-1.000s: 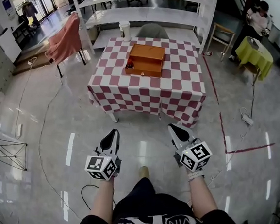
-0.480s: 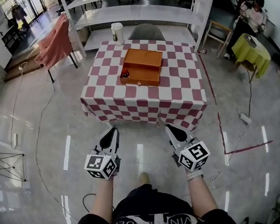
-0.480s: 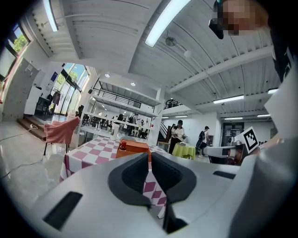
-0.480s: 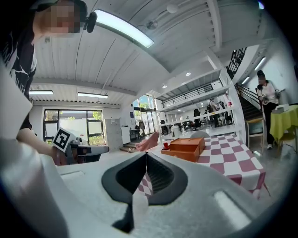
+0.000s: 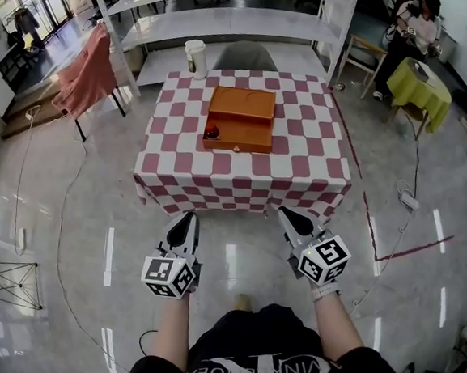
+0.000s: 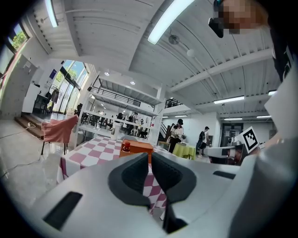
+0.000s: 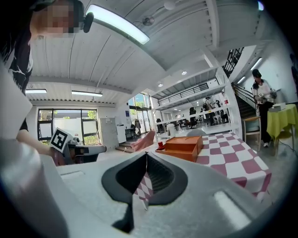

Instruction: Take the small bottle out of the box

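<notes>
A glossy grey floor (image 5: 67,232) is filling most of the head view, lying wide and bare between the person and a table (image 5: 242,182) that is standing straight ahead. White shelving (image 5: 232,19) is running along behind the table's far edge, closing off that side. A pink cloth (image 5: 85,75) is hanging from a rack well off to the left, and a yellow-green table (image 5: 421,84) is standing well off to the right, leaving open floor along both side edges. The table ahead is wearing a red and white checked cloth that is draping over every edge. An orange box (image 5: 239,119) is sitting on the far half of the tabletop, near its middle, with checked cloth showing all round it. A white cup (image 5: 195,56) is standing at the far left corner.

The left gripper (image 5: 187,221) and right gripper (image 5: 290,217) are hovering over the floor, just short of the table's near edge and well apart from the box. Both are pointing toward the table. The right jaws are pressing together on nothing, and the left jaws are drawn in to a sliver, also empty.

The small bottle (image 5: 211,131), red-capped, is standing upright inside the box, at the left end of its nearer, open part
</notes>
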`<state>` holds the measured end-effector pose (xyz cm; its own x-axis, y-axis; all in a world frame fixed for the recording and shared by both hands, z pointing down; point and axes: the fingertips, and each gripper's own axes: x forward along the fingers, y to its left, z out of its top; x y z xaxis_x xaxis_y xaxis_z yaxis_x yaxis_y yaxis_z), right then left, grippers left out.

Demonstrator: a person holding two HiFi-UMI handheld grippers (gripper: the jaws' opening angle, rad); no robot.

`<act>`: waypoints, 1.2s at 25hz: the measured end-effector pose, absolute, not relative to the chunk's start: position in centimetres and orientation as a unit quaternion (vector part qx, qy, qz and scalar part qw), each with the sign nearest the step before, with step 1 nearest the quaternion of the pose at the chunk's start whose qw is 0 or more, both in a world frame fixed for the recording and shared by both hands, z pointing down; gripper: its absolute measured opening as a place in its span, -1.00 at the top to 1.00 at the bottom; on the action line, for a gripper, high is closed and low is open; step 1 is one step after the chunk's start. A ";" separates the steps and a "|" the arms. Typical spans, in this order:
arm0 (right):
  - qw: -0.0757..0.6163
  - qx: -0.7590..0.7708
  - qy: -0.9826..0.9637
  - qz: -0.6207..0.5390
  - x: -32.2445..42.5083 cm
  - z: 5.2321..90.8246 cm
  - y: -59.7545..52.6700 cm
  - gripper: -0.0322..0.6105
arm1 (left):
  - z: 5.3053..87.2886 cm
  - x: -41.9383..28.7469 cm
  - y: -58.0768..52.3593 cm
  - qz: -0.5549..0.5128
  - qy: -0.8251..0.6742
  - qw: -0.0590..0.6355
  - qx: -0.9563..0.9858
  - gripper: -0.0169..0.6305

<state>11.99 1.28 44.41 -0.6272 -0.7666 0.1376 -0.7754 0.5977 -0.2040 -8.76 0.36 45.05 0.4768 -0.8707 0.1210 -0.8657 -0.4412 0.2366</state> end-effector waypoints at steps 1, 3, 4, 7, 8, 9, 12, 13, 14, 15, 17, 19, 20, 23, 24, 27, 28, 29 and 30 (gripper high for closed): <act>0.019 0.433 -0.892 0.126 12.0 44.6 1.2 0.88 | 45.2 -8.8 0.4 -0.009 -0.511 0.136 0.849 0.87; 0.016 0.434 -0.891 0.132 12.1 44.7 1.0 0.88 | 45.7 -9.0 0.6 -0.007 -0.511 0.140 0.848 0.87; 0.014 0.434 -0.891 0.132 12.0 44.6 0.8 0.88 | 46.0 -9.2 0.6 -0.006 -0.513 0.143 0.846 0.87; 0.012 0.427 -0.895 0.129 11.6 44.4 0.4 0.88 | 46.6 -9.6 0.3 -0.005 -0.518 0.149 0.842 0.87; 0.013 0.425 -0.896 0.129 11.4 44.4 0.2 0.88 | 46.7 -9.6 0.3 -0.004 -0.518 0.150 0.842 0.87; 0.012 0.423 -0.897 0.130 11.4 44.4 0.0 0.88 | 46.8 -9.6 0.2 -0.003 -0.518 0.150 0.842 0.87; 0.004 0.418 -0.899 0.133 11.1 44.1 -1.2 0.88 | 46.4 -10.0 -0.6 -0.005 -0.525 0.148 0.838 0.87; 0.001 0.416 -0.900 0.133 10.9 43.9 -1.7 0.88 | 46.3 -10.2 -1.0 -0.006 -0.527 0.147 0.837 0.87; -0.001 0.413 -0.901 0.133 10.8 43.8 -2.3 0.88 | 46.2 -10.4 -1.4 -0.006 -0.529 0.147 0.836 0.87; -0.003 0.411 -0.902 0.133 10.6 43.7 -2.9 0.88 | 46.2 -10.6 -1.8 -0.006 -0.531 0.146 0.834 0.87; -0.008 0.405 -0.905 0.134 10.1 43.7 -4.4 0.88 | 46.5 -11.2 -2.8 -0.004 -0.538 0.146 0.830 0.87; -0.009 0.395 -0.909 0.134 9.4 43.9 -6.2 0.88 | 46.7 -11.9 -4.2 -0.003 -0.546 0.146 0.825 0.87; -0.008 0.390 -0.911 0.132 9.0 44.0 -7.1 0.88 | 46.6 -12.2 -5.0 -0.003 -0.549 0.144 0.823 0.87; 0.005 0.378 -0.918 0.120 7.9 44.0 -9.5 0.88 | 46.4 -12.5 -7.3 -0.006 -0.552 0.142 0.822 0.87; 0.011 0.373 -0.921 0.114 7.7 44.0 -10.2 0.88 | 46.3 -12.5 -8.2 -0.008 -0.553 0.142 0.821 0.87; 0.027 0.362 -0.926 0.104 6.9 44.4 -12.4 0.88 | 46.2 -12.4 -10.4 -0.013 -0.555 0.141 0.819 0.87; 0.029 0.360 -0.927 0.104 6.8 44.6 -13.1 0.88 | 46.2 -12.3 -11.0 -0.013 -0.554 0.141 0.820 0.87; 0.029 0.359 -0.927 0.104 6.6 44.7 -13.8 0.88 | 46.4 -12.1 -11.6 -0.012 -0.552 0.142 0.822 0.87; 0.031 0.357 -0.928 0.104 6.5 44.8 -14.4 0.88 | 46.6 -12.0 -12.2 -0.011 -0.550 0.143 0.822 0.87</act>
<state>6.48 -14.38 44.79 -0.7435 -0.6558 0.1310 -0.6685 0.7238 -0.1709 -11.98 -12.17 46.60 0.3939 -0.9084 0.1402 -0.9023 -0.3531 0.2474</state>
